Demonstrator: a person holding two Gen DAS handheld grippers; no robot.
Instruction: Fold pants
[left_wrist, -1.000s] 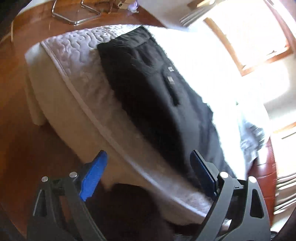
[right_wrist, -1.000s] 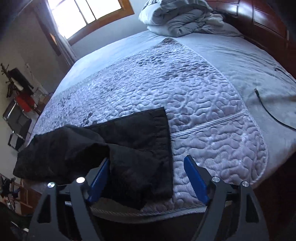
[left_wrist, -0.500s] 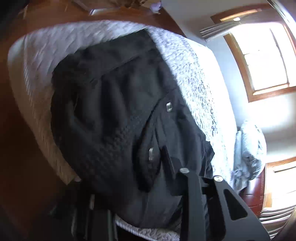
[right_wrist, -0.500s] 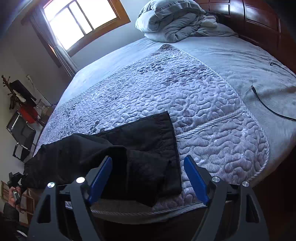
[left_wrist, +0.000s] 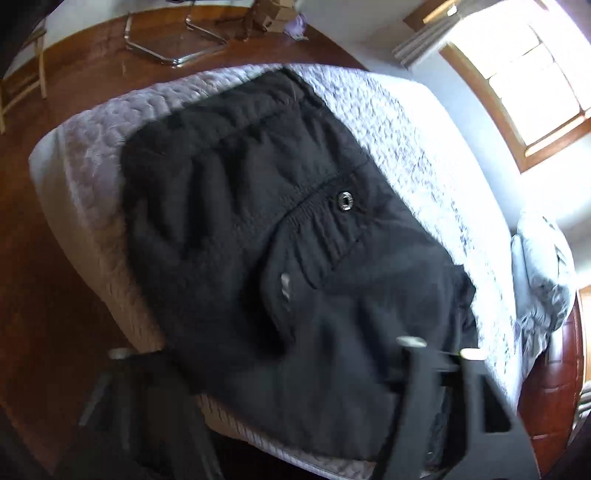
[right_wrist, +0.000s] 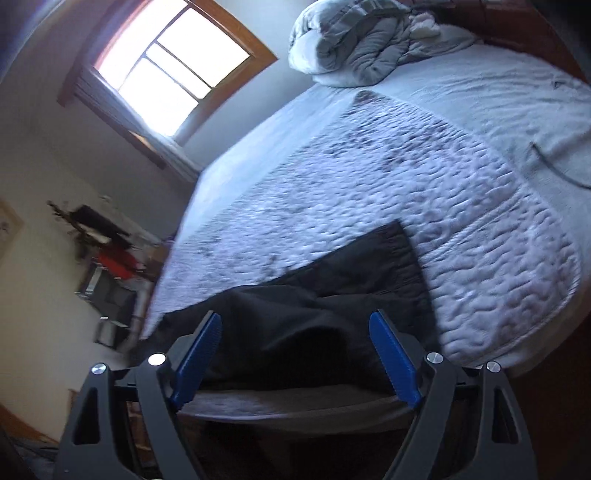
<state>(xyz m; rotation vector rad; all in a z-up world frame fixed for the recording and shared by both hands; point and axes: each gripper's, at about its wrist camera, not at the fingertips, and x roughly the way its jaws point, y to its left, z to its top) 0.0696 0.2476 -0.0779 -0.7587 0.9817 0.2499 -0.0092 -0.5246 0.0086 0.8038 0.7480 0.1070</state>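
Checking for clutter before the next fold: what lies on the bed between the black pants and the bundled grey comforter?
Only bare quilted bedspread between the pants and the comforter, shown in the right wrist view.

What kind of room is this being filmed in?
Most likely a bedroom in a home: a large bed under a pale quilted bedspread, a bunched-up grey duvet near its dark wooden headboard, and a wood-framed window. Black pants lie on the bed.
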